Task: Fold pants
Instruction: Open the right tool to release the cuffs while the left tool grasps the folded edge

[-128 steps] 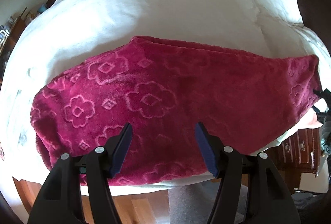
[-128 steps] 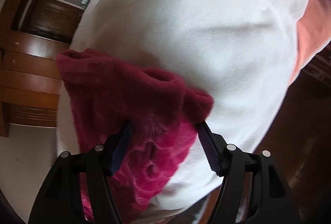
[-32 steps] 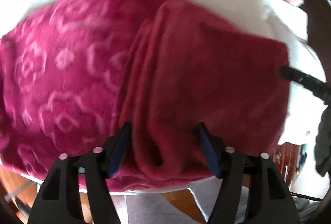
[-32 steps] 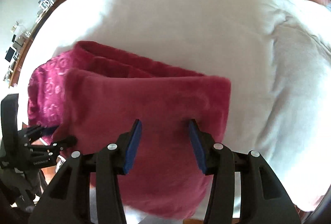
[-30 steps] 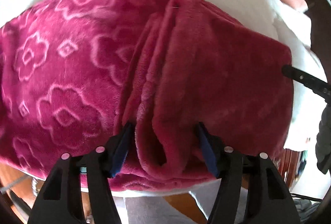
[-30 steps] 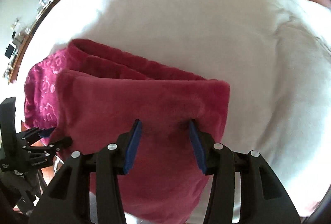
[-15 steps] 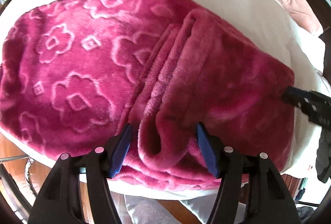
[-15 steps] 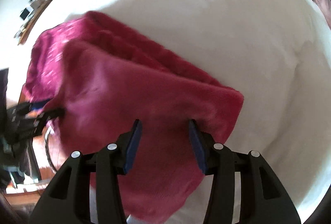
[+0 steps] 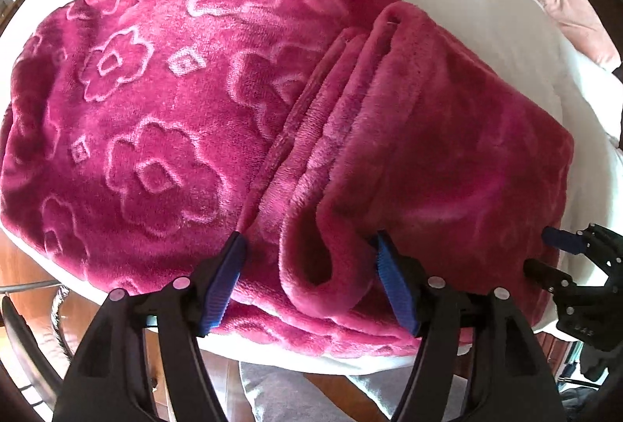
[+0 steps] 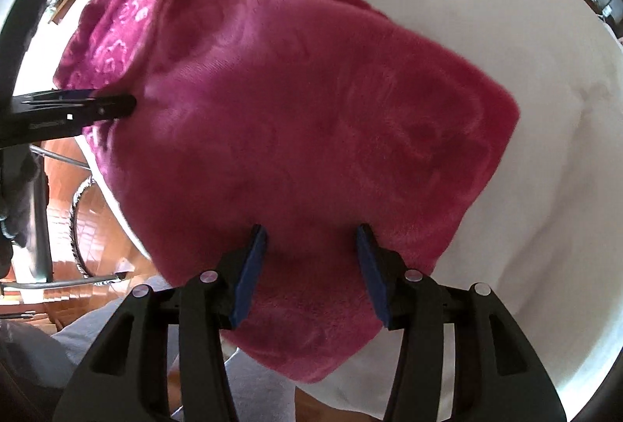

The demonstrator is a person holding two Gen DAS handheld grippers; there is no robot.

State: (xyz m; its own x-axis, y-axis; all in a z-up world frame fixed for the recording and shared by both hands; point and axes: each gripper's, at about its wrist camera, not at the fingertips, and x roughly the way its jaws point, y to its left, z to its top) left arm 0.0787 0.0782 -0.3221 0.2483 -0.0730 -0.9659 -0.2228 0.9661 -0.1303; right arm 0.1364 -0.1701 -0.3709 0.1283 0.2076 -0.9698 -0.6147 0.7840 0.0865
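Along the near edge of the bed lie the plush magenta fleece pants with an embossed flower pattern (image 9: 163, 118), folded over on themselves: a plain inside-out layer (image 10: 311, 102) is laid back across the patterned part, so the bundle's long axis runs left to right along that edge, with the doubled fold at the right end and the flowered stretch reaching toward the left corner. Its lower hem overhangs the edge slightly. Under it is the white quilted bedcover (image 10: 506, 32), bare toward the far side, and a pale pink pillow (image 9: 576, 13) sits at the far right corner

Pointing steeply down over the fold's rolled lip, the left gripper (image 9: 311, 266) has its blue pads set on either side of a thick roll of fleece; its jaws have just been opening, wide apart, and the cloth between them looks loose rather than pinched. Near the right end of the bundle the right gripper (image 10: 311, 258), also aimed steeply down, has been opening a little too, about half spread, its pads sunk into the plain layer's surface without a clear pinch

Beyond the bed's edge are wooden floorboards (image 10: 101, 227)
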